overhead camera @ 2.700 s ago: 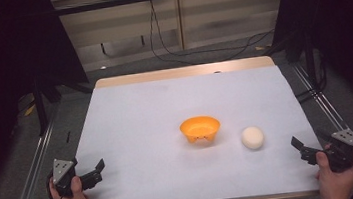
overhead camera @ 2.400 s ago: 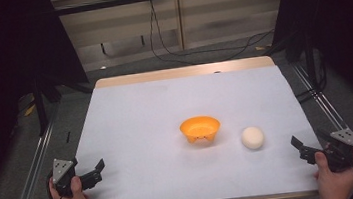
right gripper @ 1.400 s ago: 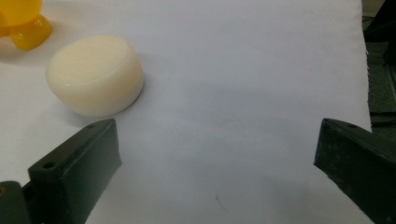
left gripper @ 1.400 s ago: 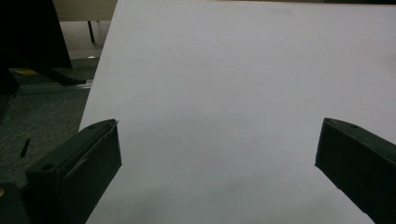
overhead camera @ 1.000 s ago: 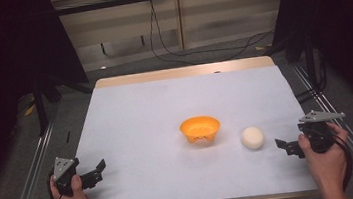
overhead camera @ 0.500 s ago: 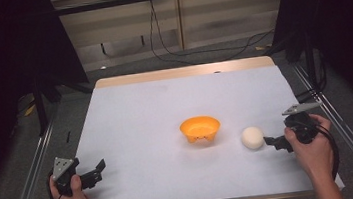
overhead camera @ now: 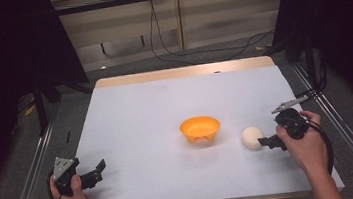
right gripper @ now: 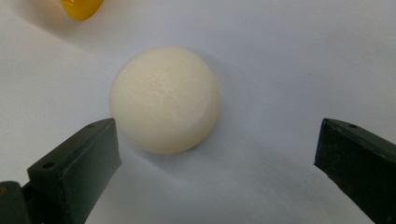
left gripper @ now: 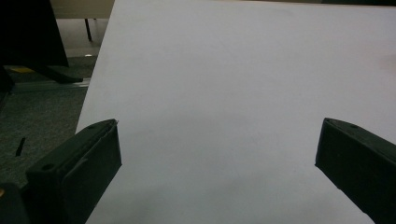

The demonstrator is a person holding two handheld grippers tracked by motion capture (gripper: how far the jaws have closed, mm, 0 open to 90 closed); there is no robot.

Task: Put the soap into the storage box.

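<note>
- As the pictures stand, I log the work as barely begun: the likely job, as I judge it, is putting the white ball (overhead camera: pixel 252 137) into the orange bowl (overhead camera: pixel 200 128), and the ball is not yet grasped.
- Right gripper (overhead camera: pixel 270 142): jaws spread wide, nothing between the pads yet. In the right gripper view the white ball (right gripper: pixel 165 99) lies on the table just ahead of the jaws and nearer the left-hand jaw than the other, which stands well apart from it.
- Left gripper (overhead camera: pixel 97 171): jaws wide apart, holding nothing, at the near left edge of the table (overhead camera: pixel 136 114), well apart from ball and bowl.
- Location of ball: on the white tabletop, just to the right of the bowl, not touching it.
- Orange bowl: upright, near the table's middle, empty as far as I can see.
- Done: approach to the ball only.
- Left, by my estimate: close on the ball, lift, carry to the bowl, release.
- Count: one ball, one bowl, two grippers, one table.
</note>
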